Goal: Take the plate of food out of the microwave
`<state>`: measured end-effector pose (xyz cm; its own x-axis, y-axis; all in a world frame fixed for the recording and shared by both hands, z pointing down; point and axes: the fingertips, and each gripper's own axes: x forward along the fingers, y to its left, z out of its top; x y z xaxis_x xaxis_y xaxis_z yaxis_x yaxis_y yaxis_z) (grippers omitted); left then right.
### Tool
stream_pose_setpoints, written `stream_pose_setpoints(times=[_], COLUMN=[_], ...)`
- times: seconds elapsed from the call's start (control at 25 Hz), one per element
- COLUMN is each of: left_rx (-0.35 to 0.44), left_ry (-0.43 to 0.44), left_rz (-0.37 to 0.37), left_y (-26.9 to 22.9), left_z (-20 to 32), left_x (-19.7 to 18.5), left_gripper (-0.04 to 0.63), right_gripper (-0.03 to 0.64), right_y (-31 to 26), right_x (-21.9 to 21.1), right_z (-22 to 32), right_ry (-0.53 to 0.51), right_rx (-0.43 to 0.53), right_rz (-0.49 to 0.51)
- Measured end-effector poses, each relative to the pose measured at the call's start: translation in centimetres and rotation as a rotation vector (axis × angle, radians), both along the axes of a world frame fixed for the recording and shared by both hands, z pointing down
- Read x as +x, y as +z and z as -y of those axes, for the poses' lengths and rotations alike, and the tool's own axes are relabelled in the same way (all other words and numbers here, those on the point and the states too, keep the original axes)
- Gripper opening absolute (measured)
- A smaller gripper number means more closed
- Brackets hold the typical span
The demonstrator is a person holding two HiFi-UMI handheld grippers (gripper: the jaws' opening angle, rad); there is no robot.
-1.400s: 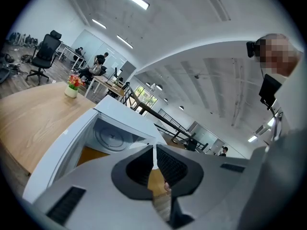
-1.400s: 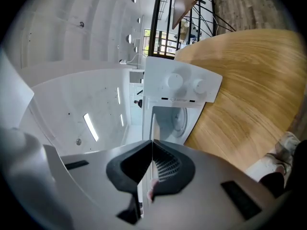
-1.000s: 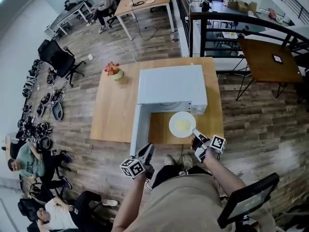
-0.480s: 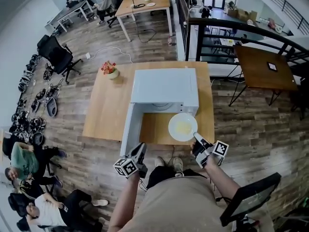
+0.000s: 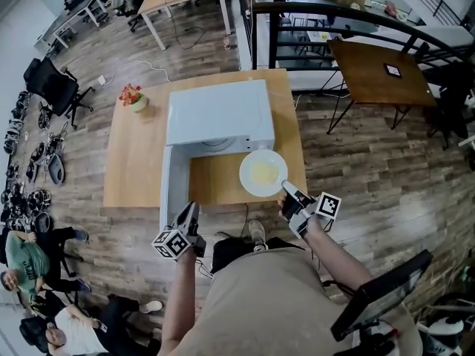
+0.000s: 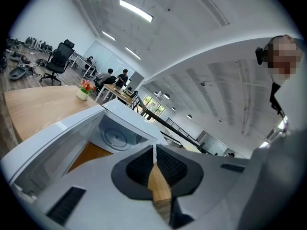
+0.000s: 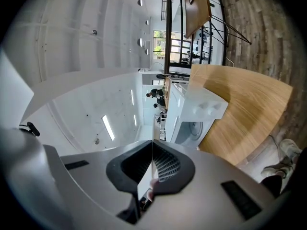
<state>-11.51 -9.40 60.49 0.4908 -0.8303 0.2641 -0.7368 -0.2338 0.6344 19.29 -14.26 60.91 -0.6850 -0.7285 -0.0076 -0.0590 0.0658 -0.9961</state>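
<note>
The plate, with pale yellow food on it, is outside the microwave, over the front right part of the worktop. In the head view its far rim lies right at the microwave's front edge. Its right rim is near the worktop's right edge, and its near rim is close to the front edge. Whether it rests on the wood or is lifted cannot be told. To its left, bare worktop runs as far as the open door. The door swings out toward the person, and its free end reaches past the worktop's front edge. Beyond the right edge there is only wooden floor.

The right tool is closed on the plate's near right rim. The right gripper view shows the rim as a thin white edge pinched between the pads. Its forearm comes in from the lower right, and the tool reaches over the front edge of the worktop.

The left tool is closed with nothing in it, its tips touching. It is just beside the door's free end, off the worktop, and points toward the empty microwave cavity. A small flower pot stands at the far left corner, well apart.
</note>
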Motion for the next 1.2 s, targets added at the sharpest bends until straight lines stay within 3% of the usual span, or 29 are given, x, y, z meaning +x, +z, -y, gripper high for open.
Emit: stream_pose_setpoints(times=[0.24, 0.52, 0.76, 1.0, 1.2], left_rx=[-0.002, -0.008, -0.046, -0.048, -0.065], left_ry=[0.005, 0.009, -0.036, -0.032, -0.067], left_rz=[0.024, 0.055, 0.019, 0.037, -0.026], left_y=[1.2, 1.7, 2.6, 3.2, 2.8], left_z=[1.4, 1.1, -0.1, -0.5, -1.4], left_x=[0.6, 0.7, 0.2, 0.4, 0.0], left_gripper=[0.003, 0.003, 0.003, 0.003, 0.003], right_gripper=[0.015, 0.015, 0.015, 0.015, 0.015], right_y=[1.8, 3.0, 3.8, 5.9, 8.6], right_x=[1.8, 1.7, 0.8, -0.6, -2.5], right_z=[0.4, -0.4, -1.1, -1.1, -0.9], right_ry=[0.01, 0.017, -0.018, -0.035, -0.065], right_rx=[0.009, -0.056, -0.076, -0.095, -0.132], right_rz=[-0.03, -0.02, -0.015, 0.011, -0.004])
